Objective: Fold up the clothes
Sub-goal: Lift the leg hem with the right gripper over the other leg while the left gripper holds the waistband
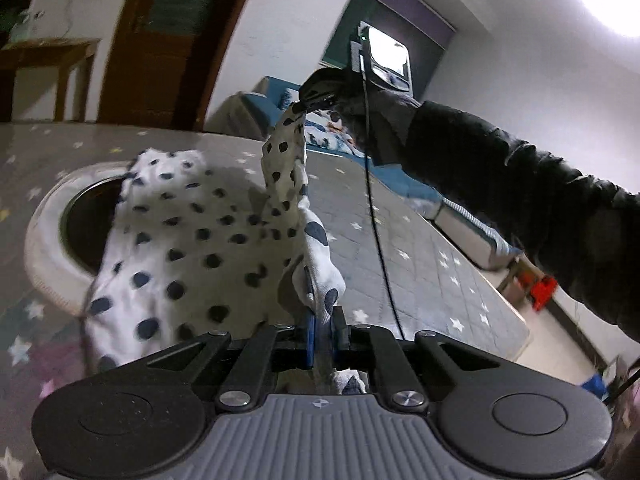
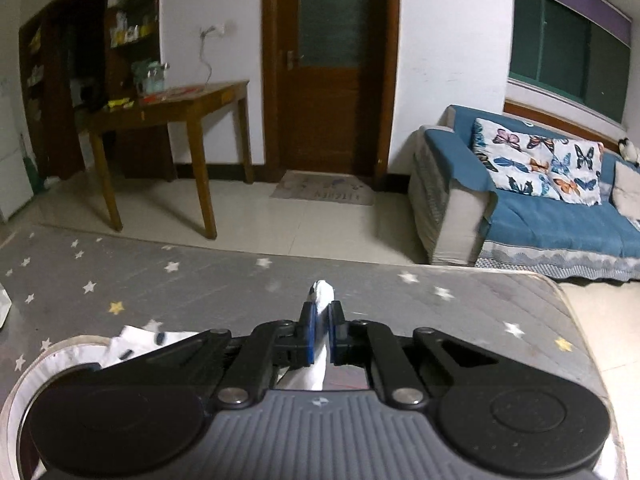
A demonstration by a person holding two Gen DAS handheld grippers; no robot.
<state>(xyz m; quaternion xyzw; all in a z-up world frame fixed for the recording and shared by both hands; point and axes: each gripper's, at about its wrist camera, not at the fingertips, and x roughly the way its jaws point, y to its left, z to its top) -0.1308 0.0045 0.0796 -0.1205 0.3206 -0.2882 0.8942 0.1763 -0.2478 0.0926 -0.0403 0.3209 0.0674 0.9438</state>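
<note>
White cloth with dark dots is pinched in both my claws. Nearest, my left gripper [image 1: 323,326] has its jaws clamped on one corner of the spotted garment [image 1: 188,240], which hangs from it and drapes over the rim of a white basket [image 1: 44,248] on the grey star-print mat [image 1: 420,248]. Further off and higher, my right gripper [image 1: 316,102], held in a gloved hand [image 1: 360,108] with a black sleeve behind it, is closed on another corner; its own view shows a tuft of cloth [image 2: 322,292] poking out past the closed jaws.

I judge this to be the opening step: lifting the piece out of the basket and stretching it between two corners. Next I need to draw the corners apart until the edge is taut, clear the basket, then lay it flat on the mat.

Far off, by the wooden door [image 2: 328,68], a doormat [image 2: 324,188] carries lettering I cannot read for certain.
</note>
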